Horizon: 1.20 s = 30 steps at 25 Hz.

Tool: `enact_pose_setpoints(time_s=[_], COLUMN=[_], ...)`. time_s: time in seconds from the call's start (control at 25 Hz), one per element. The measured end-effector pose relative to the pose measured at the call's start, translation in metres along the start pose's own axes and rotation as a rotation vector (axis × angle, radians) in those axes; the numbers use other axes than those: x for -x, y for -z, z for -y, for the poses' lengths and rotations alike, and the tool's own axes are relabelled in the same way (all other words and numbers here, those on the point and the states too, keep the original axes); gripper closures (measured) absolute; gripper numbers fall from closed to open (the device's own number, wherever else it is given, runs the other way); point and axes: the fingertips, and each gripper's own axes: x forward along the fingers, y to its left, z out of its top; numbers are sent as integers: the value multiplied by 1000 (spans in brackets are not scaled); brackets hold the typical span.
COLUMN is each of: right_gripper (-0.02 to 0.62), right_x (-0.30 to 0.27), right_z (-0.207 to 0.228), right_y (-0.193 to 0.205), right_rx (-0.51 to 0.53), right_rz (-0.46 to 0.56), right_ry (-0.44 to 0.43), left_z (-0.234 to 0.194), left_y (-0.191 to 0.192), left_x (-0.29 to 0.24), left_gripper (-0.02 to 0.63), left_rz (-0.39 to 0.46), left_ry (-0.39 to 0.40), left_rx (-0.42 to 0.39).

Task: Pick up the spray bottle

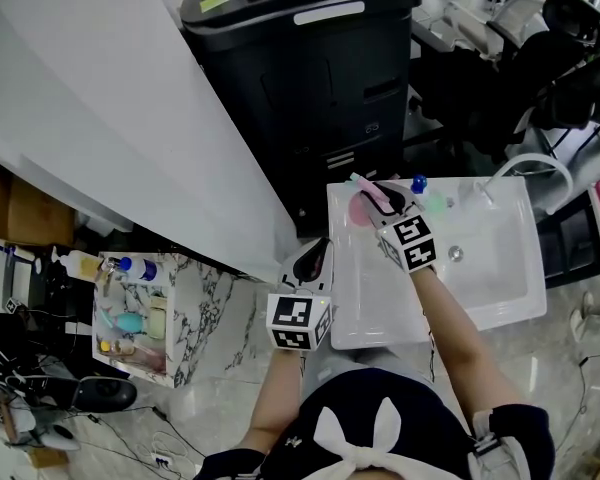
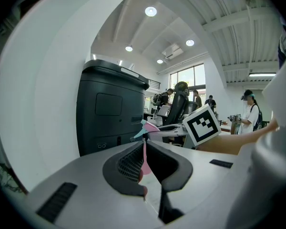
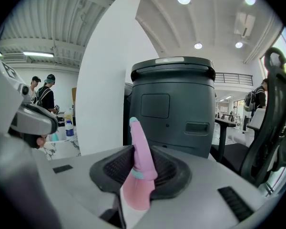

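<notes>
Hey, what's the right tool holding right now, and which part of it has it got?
The pink spray bottle. The right tool is clamped on its spray head, above the teal collar, and the body hangs below the jaws.

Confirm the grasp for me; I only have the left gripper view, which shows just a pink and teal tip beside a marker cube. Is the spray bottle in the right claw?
Observer: Yes; in the right gripper view the right claw is shut on the pink spray bottle.
Operator: What lies below it?
Observer: In the head view, the far left corner of a white sink.
Operator: Anything close by?
Observer: A blue-capped item on the sink's far rim, right of the claw.
</notes>
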Motion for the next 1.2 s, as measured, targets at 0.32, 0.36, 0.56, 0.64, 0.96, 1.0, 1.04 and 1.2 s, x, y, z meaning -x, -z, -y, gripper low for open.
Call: enact_pose_setpoints(time_s=[0.32, 0.36, 0.56, 0.64, 0.96, 1.0, 1.04, 1.2], right_gripper=[488, 488, 488, 488, 488, 488, 488, 488], right_x=[24, 28, 44, 53, 84, 88, 92, 105], right_z=[-13, -14, -22, -25, -40, -42, -45, -53], right_y=[-19, -21, -28, -29, -36, -36, -36, -36], right_rx=[0, 0, -5, -4, 6, 8, 9, 8], right_rz=[52, 58, 81, 89, 124, 128, 132, 140], right_ry=[-16, -18, -28, -31, -39, -38, -37, -31], left_z=[6, 8, 13, 16, 24, 26, 27, 33], left_y=[-3, -3, -4, -5, -6, -5, -5, -4], left_x=[0, 0, 0, 1, 6, 6, 7, 10], left_gripper=[568, 568, 568, 568, 568, 568, 568, 568], left_rz=[3, 3, 4, 5, 4, 3, 3, 5], left_ry=[8, 9, 19, 23, 35, 37, 39, 47], left_rx=[-13, -15, -22, -26, -37, -38, -39, -42])
